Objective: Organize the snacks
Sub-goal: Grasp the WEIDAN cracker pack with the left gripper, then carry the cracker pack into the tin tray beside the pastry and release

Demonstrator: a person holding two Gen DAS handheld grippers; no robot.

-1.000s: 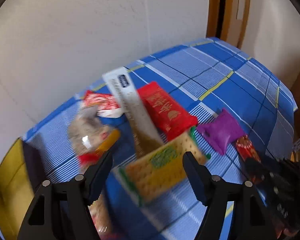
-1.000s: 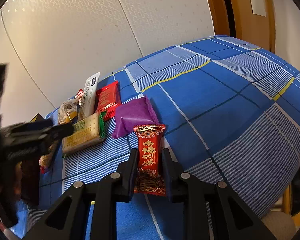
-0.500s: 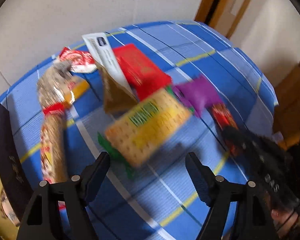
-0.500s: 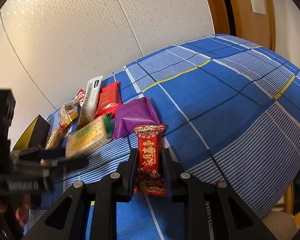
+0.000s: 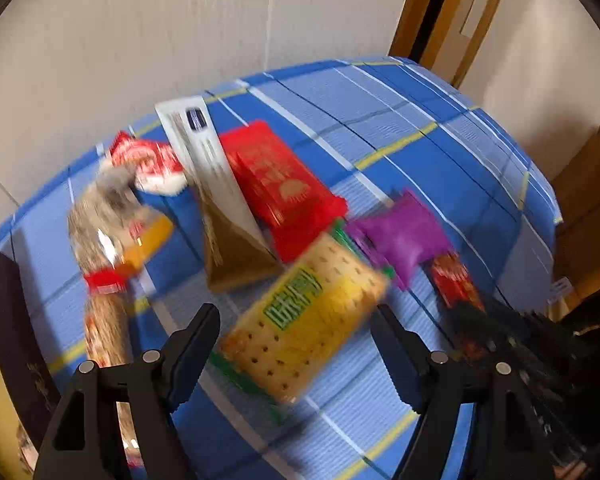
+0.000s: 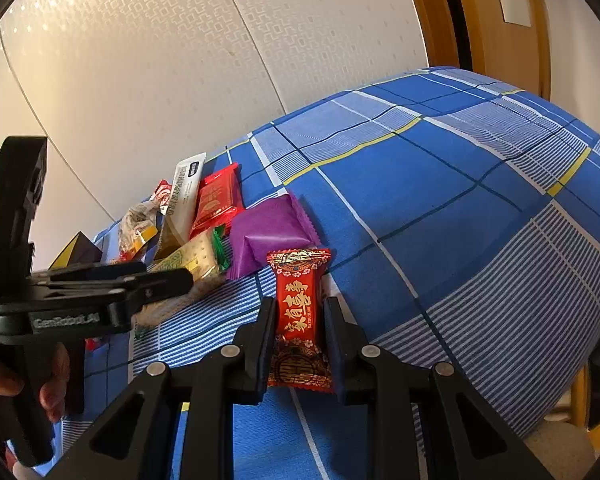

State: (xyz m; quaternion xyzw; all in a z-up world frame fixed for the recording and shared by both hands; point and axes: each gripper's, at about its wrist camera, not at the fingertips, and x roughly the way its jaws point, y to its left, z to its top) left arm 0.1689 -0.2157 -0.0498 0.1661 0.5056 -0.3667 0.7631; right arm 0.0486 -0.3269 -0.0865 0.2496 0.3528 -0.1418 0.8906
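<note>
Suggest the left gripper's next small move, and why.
Probably ease the left gripper down over the cracker pack and close. Its jaws are wide open with the pack lying loose between them, while the right gripper is already clamped on the red candy.

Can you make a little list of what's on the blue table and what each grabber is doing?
surface: blue checked cloth
left gripper: open, above the yellow cracker pack, not gripping it
right gripper: shut on the red candy
beside the candy: purple packet
further back: red packet, white sachet
</note>
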